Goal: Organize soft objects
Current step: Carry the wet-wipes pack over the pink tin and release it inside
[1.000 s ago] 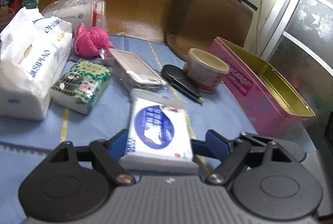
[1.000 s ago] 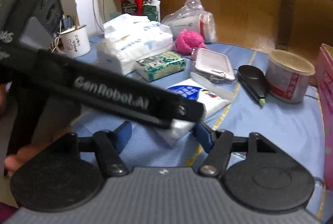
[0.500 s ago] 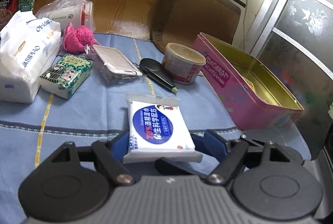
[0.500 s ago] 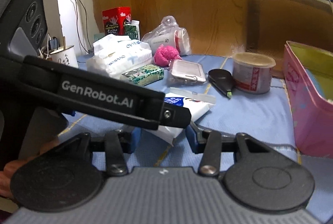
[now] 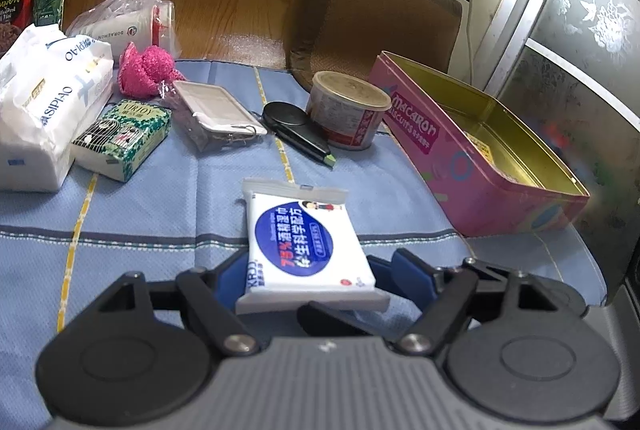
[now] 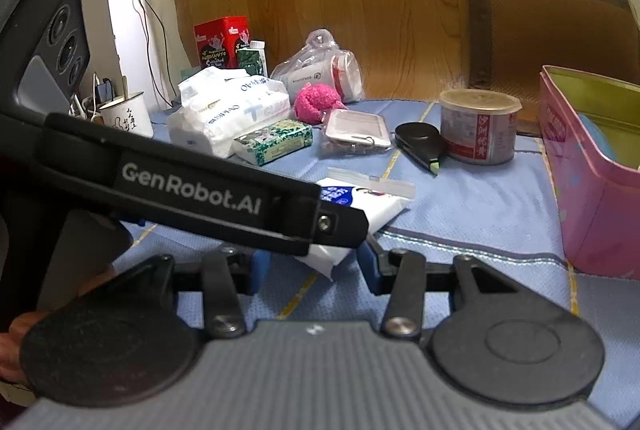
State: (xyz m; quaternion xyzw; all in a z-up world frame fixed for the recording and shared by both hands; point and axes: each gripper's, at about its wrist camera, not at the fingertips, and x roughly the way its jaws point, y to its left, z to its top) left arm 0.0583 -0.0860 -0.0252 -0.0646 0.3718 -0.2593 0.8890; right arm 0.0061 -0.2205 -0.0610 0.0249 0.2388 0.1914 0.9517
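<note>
Left gripper (image 5: 308, 272) held the wet wipes pack (image 5: 306, 240) across its width, blue pads against both long sides, the pack raised off the blue tablecloth (image 5: 160, 206) near the cloth's front edge. Jaws stood fairly wide, set by the pack's width. The pack tilted with its sealed end pointing toward the middle of the table.

Right gripper (image 6: 314, 266) sat low at the front edge, jaws partly apart. One corner of the same pack (image 6: 372, 206) hung between its blue fingers (image 6: 366, 266); whether the pads pressed it could not be told, since the left gripper's black arm (image 6: 192, 190) crossed in front.

Pink tin (image 5: 480, 158) stood open along the right edge of the cloth, gold inside, well apart from the pack. Round tub (image 5: 346, 110) sat just beside the tin's far end, a black clip (image 5: 296, 128) touching its base. Toward the far left corner: large tissue pack (image 5: 48, 106), with a green box (image 5: 120, 138) against it. Pink fluffy cloth (image 5: 146, 70) lay behind these, near a clear case (image 5: 218, 106). A bagged mug (image 5: 128, 26) rested at the far edge. White enamel cup (image 6: 126, 118) stood at the left edge, seen from the right wrist only
</note>
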